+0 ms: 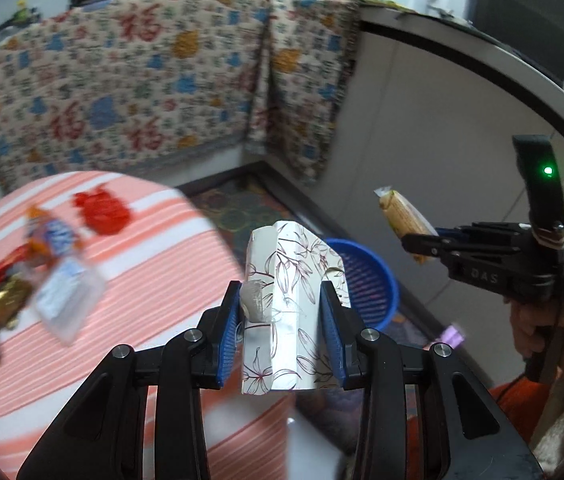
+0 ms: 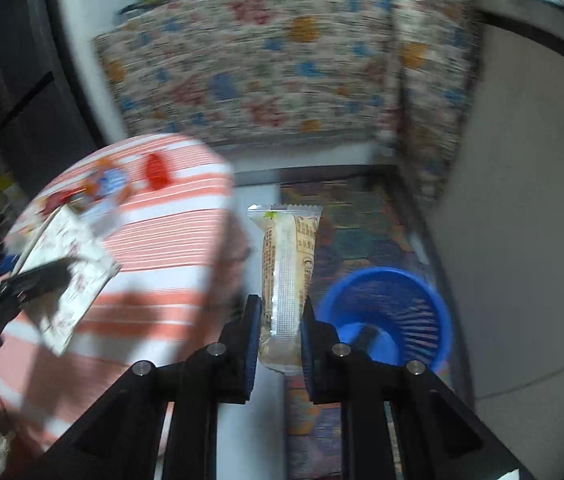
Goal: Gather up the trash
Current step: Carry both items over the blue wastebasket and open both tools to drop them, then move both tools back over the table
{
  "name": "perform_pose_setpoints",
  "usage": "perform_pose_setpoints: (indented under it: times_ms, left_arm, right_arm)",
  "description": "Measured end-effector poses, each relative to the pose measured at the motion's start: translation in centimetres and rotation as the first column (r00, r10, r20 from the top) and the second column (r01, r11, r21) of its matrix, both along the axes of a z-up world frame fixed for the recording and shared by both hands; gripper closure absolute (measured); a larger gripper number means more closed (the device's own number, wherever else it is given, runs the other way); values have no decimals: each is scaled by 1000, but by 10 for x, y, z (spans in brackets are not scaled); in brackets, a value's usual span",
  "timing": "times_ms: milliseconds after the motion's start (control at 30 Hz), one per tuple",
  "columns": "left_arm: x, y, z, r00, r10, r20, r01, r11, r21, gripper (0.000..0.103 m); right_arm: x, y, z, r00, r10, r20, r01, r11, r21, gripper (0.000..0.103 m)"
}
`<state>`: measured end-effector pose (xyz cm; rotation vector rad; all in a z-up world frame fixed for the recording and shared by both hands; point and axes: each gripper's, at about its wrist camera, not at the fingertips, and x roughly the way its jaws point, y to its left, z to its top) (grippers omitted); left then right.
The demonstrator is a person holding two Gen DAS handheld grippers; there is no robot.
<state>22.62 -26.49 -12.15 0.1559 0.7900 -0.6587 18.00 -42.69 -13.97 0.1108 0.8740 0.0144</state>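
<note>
Blue slatted plastic basket (image 2: 386, 316) looks empty; my left gripper (image 1: 279, 312) clamps a floral white carton (image 1: 294, 304), my right gripper (image 2: 280, 328) a yellow snack wrapper (image 2: 288, 276), and more wrappers (image 1: 57, 264) wait on the striped table (image 1: 153, 280)

A flattened white carton (image 1: 288, 312) printed with maroon leaf sprigs stands upright, pinched at both sides by the left tongs (image 1: 279, 320). A long clear snack wrapper (image 2: 288, 284) with yellowish print stands upright, clamped by the right tongs (image 2: 279, 320). The blue slatted basket (image 2: 422, 300) sits on the floor at four o'clock of it. More wrappers (image 1: 53, 248), red, gold and clear, lie on the striped desk (image 1: 153, 280).
</note>
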Motion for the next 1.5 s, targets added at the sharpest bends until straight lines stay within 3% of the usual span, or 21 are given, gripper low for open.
perform_pose_setpoints:
  times_ms: [167,333,500,667,800,867,933,1100,1200,1233,1367,1500]
  left_arm:
    - [19,-76,-29,991,-87,-100,83,995,-48,65]
    - [49,-138,-77,976,-110,-188,98,992,-74,65]
    - [73,-174,-123,968,-89,-233,80,996,-47,64]
    - [91,-200,-157,960,-87,-266,83,996,-25,61]
    - [108,-212,-175,953,-67,-296,60,998,-35,24]
    - [113,-215,-179,951,-59,-304,45,998,-51,21]
    - [116,-215,-180,948,-48,-316,32,998,-54,22]
    - [101,-193,-141,963,-29,-268,9,997,-76,21]
    - [74,-158,-91,979,-38,-202,18,995,-102,21]
    - [65,-142,-74,983,-41,-181,22,994,-109,18]
    - [27,-55,-18,994,33,-99,-42,995,-90,9]
    - [4,35,0,985,162,-56,-164,986,-26,8]
  right_arm:
    - [3,-73,-24,990,-130,-51,131,991,6,85]
    - [21,-121,-63,977,-192,-94,195,980,32,85]
    - [40,-149,-112,969,-189,-162,200,979,51,85]
    - [55,-164,-142,967,-176,-183,182,983,16,84]
    - [72,-172,-166,967,-158,-198,167,986,26,76]
    - [75,-175,-175,964,-157,-215,168,985,38,62]
    - [75,-175,-179,964,-153,-217,163,986,30,56]
    - [71,-175,-163,952,-231,-200,227,973,-43,49]
    - [61,-161,-126,940,-301,-159,287,952,-108,44]
    - [58,-153,-108,938,-317,-140,304,946,-112,37]
    - [40,-97,-31,949,-317,0,315,944,-102,25]
    - [18,-12,15,967,-234,106,241,969,-59,24]
